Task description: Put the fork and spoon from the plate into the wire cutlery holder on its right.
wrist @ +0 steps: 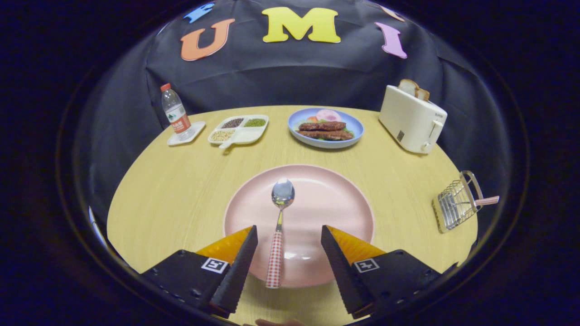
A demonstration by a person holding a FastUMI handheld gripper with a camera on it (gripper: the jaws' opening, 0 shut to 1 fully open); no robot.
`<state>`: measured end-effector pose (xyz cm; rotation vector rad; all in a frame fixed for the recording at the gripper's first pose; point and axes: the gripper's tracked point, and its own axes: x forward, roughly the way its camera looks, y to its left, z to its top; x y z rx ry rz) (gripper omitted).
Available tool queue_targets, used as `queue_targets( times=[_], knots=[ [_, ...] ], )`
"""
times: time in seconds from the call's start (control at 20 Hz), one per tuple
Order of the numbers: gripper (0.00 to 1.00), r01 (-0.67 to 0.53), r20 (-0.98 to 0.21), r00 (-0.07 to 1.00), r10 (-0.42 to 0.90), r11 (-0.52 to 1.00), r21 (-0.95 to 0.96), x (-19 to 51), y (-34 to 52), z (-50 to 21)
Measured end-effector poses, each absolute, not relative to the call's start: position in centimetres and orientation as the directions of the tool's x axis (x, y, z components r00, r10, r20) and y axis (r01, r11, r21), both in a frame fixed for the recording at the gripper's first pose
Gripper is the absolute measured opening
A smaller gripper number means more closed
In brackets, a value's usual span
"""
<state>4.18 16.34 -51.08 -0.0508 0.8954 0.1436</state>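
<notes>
A pink plate (335, 203) lies on the round wooden table just ahead of my fingers. On it rests a spoon (281, 213) with a steel bowl and a red-checked handle; the handle runs back toward me and lies between the fingers without touching them. My gripper (289, 233) is open, hovering over the plate's near edge. The wire cutlery holder (455, 203) stands to the right of the plate near the table's edge, with a red-checked handle (488, 200) sticking out of its top.
Beyond the plate sit a blue plate of food (325, 128), a white divided tray of beans (239, 130), a water bottle (176, 113) on a coaster and a white toaster (411, 118) with bread. Bare tabletop (172, 199) spreads left of the pink plate.
</notes>
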Motion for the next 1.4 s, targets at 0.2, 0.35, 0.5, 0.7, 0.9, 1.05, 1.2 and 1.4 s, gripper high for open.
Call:
queue_targets(
  times=[0.2, 0.35, 0.5, 0.7, 0.9, 1.05, 1.2, 1.4],
  knots=[
    [0.55, -0.14, -0.809, 0.578, 0.104, 0.99, 0.028, 5.0, 16.8, -53.2],
    [0.39, -0.139, -0.823, 0.56, 0.092, 0.99, 0.016, 5.4, 17.2, -54.0],
    [0.18, -0.151, -0.825, 0.558, 0.088, 0.989, 0.003, 5.3, 17.7, -53.8],
    [0.05, -0.134, -0.843, 0.532, 0.085, 0.991, 0.016, 5.0, 17.5, -53.5],
    [0.05, -0.122, -0.859, 0.505, 0.08, 0.992, 0.021, 4.6, 17.0, -53.1],
    [0.01, -0.121, -0.859, 0.507, 0.067, 0.993, 0.006, 4.4, 15.8, -50.3],
    [0.01, -0.129, -0.853, 0.515, 0.086, 0.991, 0.022, 4.4, 14.3, -47.1],
    [0.01, -0.134, -0.825, 0.557, 0.097, 0.991, 0.027, 4.9, 11.2, -42.1]
  ],
)
